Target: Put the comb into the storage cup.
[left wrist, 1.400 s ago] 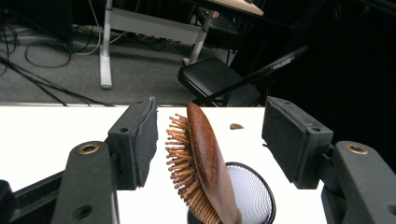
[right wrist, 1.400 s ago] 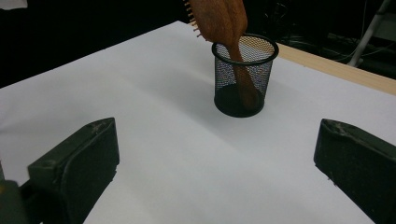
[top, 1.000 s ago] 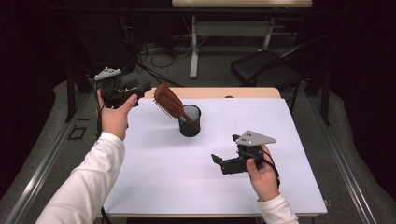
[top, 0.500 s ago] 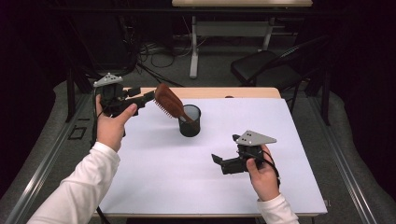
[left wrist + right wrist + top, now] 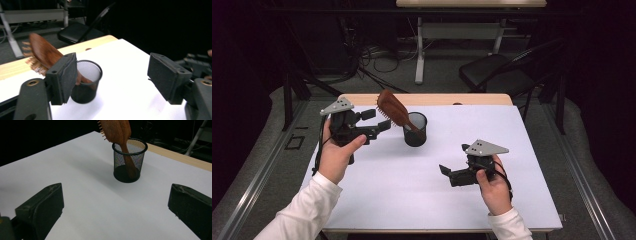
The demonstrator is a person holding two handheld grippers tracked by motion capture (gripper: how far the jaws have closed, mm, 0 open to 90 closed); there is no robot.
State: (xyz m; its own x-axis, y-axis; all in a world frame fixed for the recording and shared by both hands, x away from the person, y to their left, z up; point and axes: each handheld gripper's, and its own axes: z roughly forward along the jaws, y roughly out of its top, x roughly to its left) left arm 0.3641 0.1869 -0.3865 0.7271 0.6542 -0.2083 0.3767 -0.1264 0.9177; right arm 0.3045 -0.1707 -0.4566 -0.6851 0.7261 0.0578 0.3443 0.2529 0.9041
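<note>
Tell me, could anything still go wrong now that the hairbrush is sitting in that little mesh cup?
Possibly. The hairbrush leans handle-down in the mesh cup, its heavy head hanging over the rim, so the light cup might tip. The left gripper, whose jaws have just been opening with nothing between them, is close to the brush head and could knock it. The right gripper rests apart, open.
</note>
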